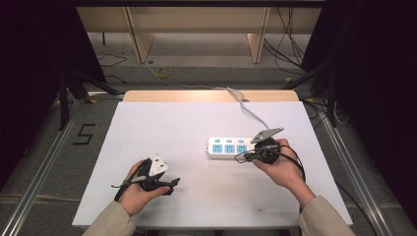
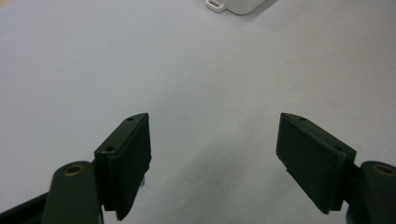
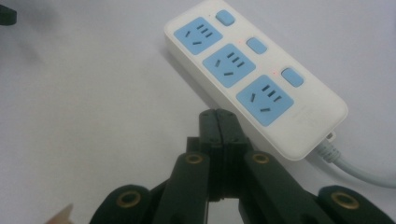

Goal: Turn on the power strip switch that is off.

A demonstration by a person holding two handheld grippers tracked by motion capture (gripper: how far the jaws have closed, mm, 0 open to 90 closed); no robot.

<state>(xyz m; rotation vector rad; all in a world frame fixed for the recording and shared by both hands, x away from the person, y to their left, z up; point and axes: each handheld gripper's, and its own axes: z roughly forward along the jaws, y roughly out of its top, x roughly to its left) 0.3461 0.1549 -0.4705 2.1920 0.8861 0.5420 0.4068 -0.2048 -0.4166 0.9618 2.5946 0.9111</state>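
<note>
Closing In on the Power Strip From Its Cord End

Hovering just beside the power strip point(image 1: 227, 147), the right gripper point(image 1: 242, 157) is seen with its two black jaws pressed flat together and nothing caught between them. In the right gripper view the closed tips point(image 3: 218, 122) are held close to the strip's near long edge, level with the socket nearest the cord point(image 3: 265, 100), though whether the casing is touched cannot be told. The strip point(image 3: 254, 77) is laid flat on the white table point(image 1: 162, 128), its long axis running left to right in the high view, with three blue sockets in a row and a blue switch behind each. Its white cable point(image 1: 251, 112) is led away from the right-hand end toward the far edge of the table.

Well to the near left of the strip, the left gripper point(image 1: 169, 184) is held low over the table, its jaws spread wide and empty, as is shown in the left gripper view point(image 2: 212, 161); one corner of the strip point(image 2: 236, 4) is glimpsed far ahead of it.

The right hand is judged the nearer by a wide margin, and any press on a switch or socket would be made by carrying the closed tips across the strip's short axis.
</note>
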